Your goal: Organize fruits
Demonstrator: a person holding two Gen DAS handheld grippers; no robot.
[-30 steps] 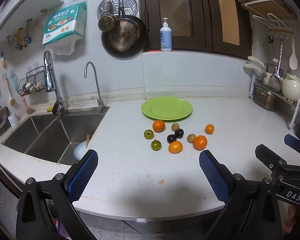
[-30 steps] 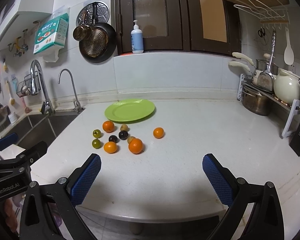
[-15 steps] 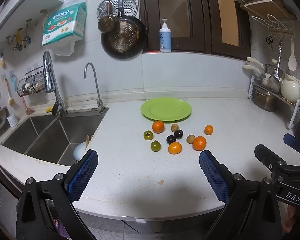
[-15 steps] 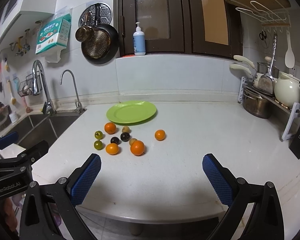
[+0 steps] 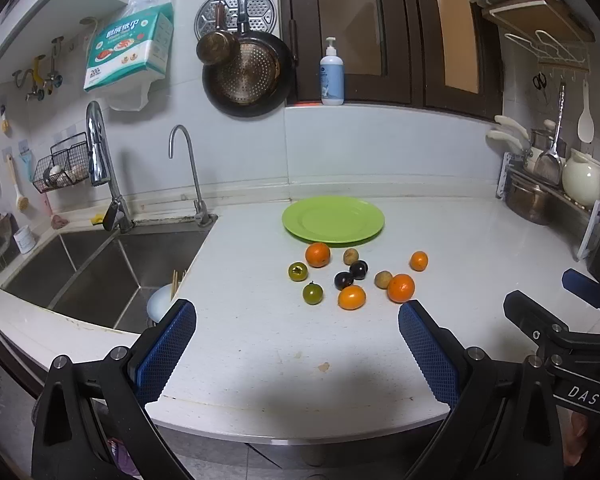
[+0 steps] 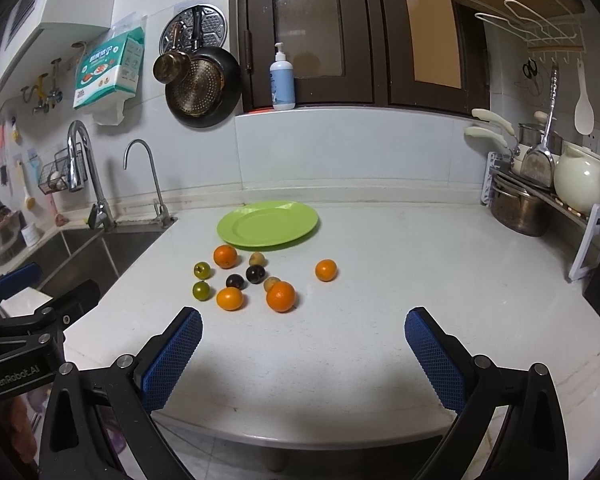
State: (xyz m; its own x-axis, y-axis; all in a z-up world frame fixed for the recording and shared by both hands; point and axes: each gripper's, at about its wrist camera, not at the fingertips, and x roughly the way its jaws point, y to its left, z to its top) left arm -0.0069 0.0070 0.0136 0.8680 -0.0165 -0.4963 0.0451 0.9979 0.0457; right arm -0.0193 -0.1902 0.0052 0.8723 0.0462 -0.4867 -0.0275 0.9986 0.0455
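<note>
Left wrist view: the left gripper hangs above the front edge of the white speckled counter, jaws spread wide and holding nothing, blue dimpled pads bare. A broad open strip of counter lies between it and the fruits, which sit loose just in front of the round green plate. The steel sink drops away at the left. The other tool at the right edge reads "DAS".

Right wrist view: the right gripper is likewise wide apart and empty over the counter's front edge. One small orange sits apart from the cluster, open counter to its right. The neighbouring tool reads "GenRobot.AI".
</note>
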